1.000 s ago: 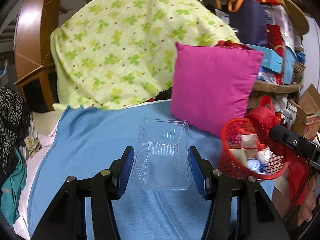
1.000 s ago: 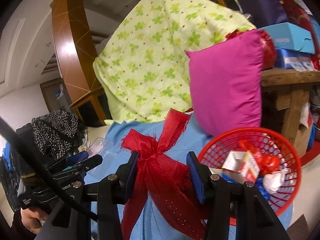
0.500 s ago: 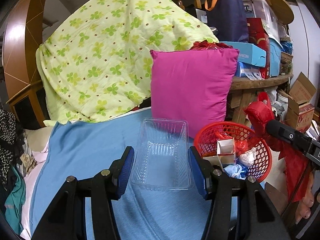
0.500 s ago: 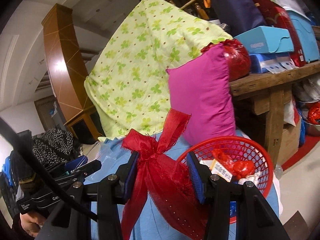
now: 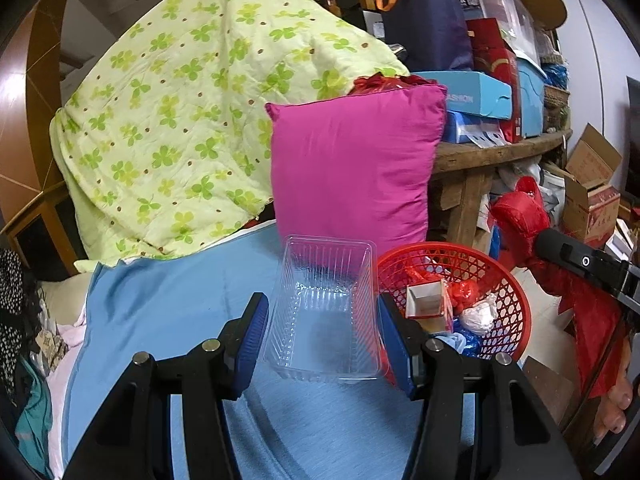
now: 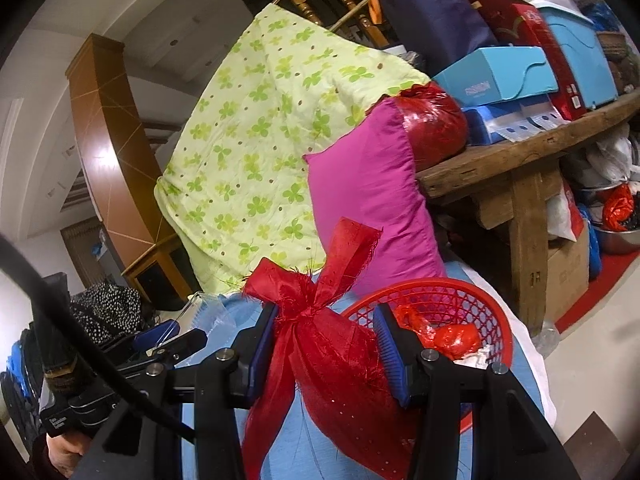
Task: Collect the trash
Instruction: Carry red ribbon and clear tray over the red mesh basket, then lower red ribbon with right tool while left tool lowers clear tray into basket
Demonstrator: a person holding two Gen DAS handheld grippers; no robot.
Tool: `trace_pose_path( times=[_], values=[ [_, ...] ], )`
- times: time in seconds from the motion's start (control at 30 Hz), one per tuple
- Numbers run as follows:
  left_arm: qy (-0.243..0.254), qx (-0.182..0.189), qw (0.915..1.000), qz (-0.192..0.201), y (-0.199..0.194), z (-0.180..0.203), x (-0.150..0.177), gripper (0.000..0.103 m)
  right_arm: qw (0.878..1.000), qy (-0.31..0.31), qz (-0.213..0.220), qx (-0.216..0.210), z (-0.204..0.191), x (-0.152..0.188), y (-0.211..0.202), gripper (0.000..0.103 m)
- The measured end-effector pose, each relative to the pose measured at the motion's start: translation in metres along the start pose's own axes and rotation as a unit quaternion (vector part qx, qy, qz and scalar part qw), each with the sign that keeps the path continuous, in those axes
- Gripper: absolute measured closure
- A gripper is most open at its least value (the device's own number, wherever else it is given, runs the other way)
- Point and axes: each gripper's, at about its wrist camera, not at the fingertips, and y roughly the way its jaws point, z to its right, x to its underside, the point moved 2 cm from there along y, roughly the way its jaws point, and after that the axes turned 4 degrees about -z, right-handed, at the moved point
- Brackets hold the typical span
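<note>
Both grips unchanged, left fingers [image 5: 256, 344] pinching the clear tray [image 5: 326, 312], right fingers [image 6: 390, 354] the red pouch [image 6: 336, 364]; the red basket [image 5: 508, 284] now nearer.

A plump magenta fabric cushion [image 5: 352, 168] stands upright on the blue bedsheet [image 5: 168, 312], with a pale green clover-print quilt [image 5: 200, 120] draped just left of it and a rough wooden table [image 5: 496, 156] stacked with light blue cardboard boxes [image 5: 476, 94] to its right.

The basket [image 5: 516, 300] sits right of the tray [image 5: 326, 312], before the pillow [image 5: 352, 168], seemingly on the sheet [image 5: 168, 300].
</note>
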Motion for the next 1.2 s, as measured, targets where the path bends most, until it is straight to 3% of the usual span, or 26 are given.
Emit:
trace_pose_path(
  times=[0.33, 0.73, 1.2],
  values=[
    [0.015, 0.017, 0.9997, 0.004, 0.000, 0.017, -0.009, 0.046, 1.000, 0.015, 0.012, 0.006, 0.015, -0.001, -0.013, 0.052],
    [0.019, 0.068, 0.9974, 0.015, 0.004, 0.033, -0.007, 0.046, 0.998, 0.049, 0.032, 0.023, 0.042, -0.003, -0.032, 0.052],
    [0.045, 0.056, 0.9974, 0.008, 0.019, 0.052, -0.006, 0.046, 0.997, 0.069, 0.027, 0.024, 0.054, 0.003, -0.025, 0.052]
  ],
)
